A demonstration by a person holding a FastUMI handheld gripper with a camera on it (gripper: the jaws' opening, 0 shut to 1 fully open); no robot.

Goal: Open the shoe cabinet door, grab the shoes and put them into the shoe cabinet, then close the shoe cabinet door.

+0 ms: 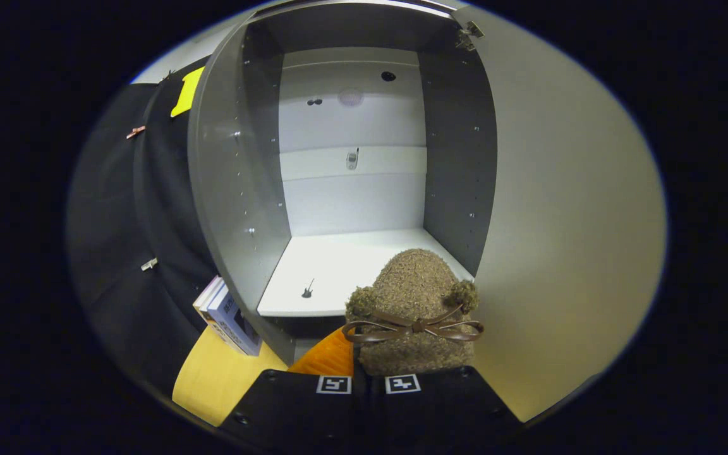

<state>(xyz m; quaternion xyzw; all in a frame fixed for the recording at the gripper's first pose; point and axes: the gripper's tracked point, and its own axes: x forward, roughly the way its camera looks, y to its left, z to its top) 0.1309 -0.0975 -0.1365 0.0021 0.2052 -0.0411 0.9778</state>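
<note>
- Nearest to me, my tongs (367, 379) grasp a shoe (413, 316): both fingers (301, 404) press against its heel end, drawn close with only a thin gap between them.
- Each finger carries a small square marker (333, 384) with a blocky printed pattern.
- Fuzzy and brown, the shoe has a rounded toe pointing away from me, a nubbly, woolly pile, and two small pompoms at its sides.
- Across its top lies a thin, smooth brown bow (412, 328) with flat loops.
- I hold the shoe just ahead of the cabinet (237, 189), its toe over the front lip of the bottom shelf (339, 265); whether it touches the shelf I cannot tell.
- Standing open, the cabinet has smooth grey side panels dotted with rows of small peg holes, a white back panel in flat sections, and a flat white shelf.
- A small dark fitting (307, 291) sits on the shelf near its front left.
- To the right the open door (566, 221) swings out, a plain pale slab, with a metal hinge (468, 35) at its top corner.
- Below lies a smooth yellow-wood floor (212, 379), with an orange patch (329, 357) just left of the shoe.
- Left of the cabinet, books (228, 313) lean against its base.
- Behind them hangs black cloth (124, 253), held with small clips.
</note>
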